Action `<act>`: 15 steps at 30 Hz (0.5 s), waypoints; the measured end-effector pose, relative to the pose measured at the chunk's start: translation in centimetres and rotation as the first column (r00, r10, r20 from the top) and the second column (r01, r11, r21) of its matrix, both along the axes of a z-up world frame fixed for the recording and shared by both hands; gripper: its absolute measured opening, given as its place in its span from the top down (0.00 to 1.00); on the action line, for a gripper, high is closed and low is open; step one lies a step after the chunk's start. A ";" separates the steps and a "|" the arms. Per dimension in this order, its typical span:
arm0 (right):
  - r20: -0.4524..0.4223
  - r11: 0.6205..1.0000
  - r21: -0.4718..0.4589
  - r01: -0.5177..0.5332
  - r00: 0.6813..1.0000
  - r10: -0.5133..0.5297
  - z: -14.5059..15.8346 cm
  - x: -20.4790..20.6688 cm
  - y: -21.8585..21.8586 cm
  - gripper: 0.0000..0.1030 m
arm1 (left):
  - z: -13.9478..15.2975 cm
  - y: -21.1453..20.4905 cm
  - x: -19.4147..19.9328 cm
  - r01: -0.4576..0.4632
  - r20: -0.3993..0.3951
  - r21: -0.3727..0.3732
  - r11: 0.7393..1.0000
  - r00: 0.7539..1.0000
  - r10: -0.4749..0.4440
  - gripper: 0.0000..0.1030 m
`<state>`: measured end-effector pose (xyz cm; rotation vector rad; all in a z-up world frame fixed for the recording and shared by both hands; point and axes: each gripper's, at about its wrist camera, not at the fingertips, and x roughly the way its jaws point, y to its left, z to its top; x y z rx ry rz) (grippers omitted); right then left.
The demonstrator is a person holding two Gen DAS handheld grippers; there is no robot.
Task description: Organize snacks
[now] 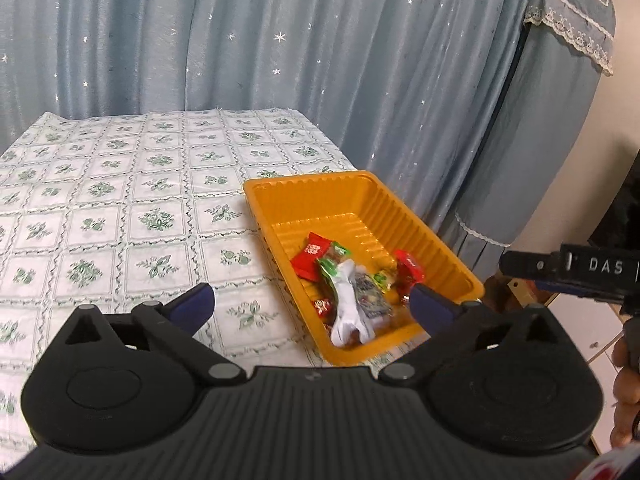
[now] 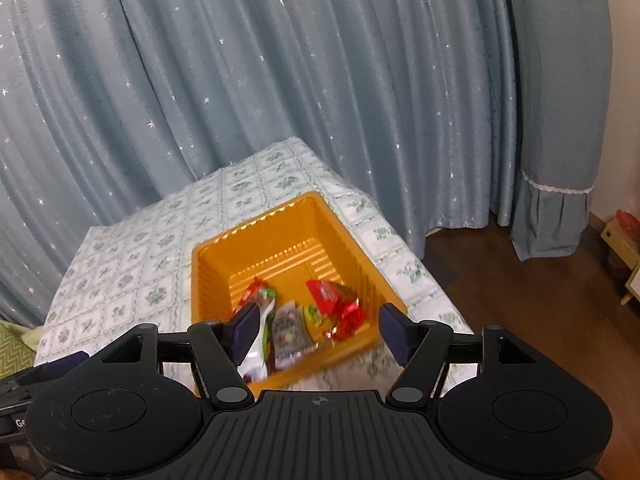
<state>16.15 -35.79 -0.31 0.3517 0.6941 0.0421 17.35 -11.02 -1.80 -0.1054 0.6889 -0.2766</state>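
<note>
An orange plastic tray [image 1: 436,240] sits at the table's near right corner and holds several snack packets: red ones [image 1: 310,258], a green one [image 1: 332,264], a white one [image 1: 348,304] and a grey one [image 1: 370,296]. My left gripper [image 1: 312,308] is open and empty, above the table just left of the tray's near end. In the right wrist view the tray [image 2: 208,264] lies straight ahead with the packets [image 2: 292,320] at its near end. My right gripper [image 2: 318,330] is open and empty, above the tray's near edge.
The table [image 1: 120,208] has a white cloth with green flowers. Blue star-patterned curtains [image 1: 280,60] hang behind it. A covered appliance [image 1: 540,140] stands to the right. Wooden floor [image 2: 520,300] and a small stool [image 2: 624,256] lie right of the table.
</note>
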 end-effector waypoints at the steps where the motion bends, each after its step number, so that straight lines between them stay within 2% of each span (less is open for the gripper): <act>1: -0.001 1.000 0.002 -0.001 1.000 0.001 0.2 -0.6 0.1 0.34 | 0.2 0.1 -0.5 0.001 -0.002 -0.003 1.000 1.000 -0.001 0.00; 8: -0.007 1.000 -0.006 -0.017 1.000 0.017 1.2 -4.2 1.2 0.29 | 1.5 1.2 -4.5 -0.031 0.008 -0.004 1.000 0.999 0.031 0.00; 15: -0.013 1.000 0.018 -0.022 1.000 0.022 1.6 -7.5 2.3 0.25 | 2.7 2.6 -7.3 -0.084 -0.017 -0.001 0.997 0.996 0.084 0.00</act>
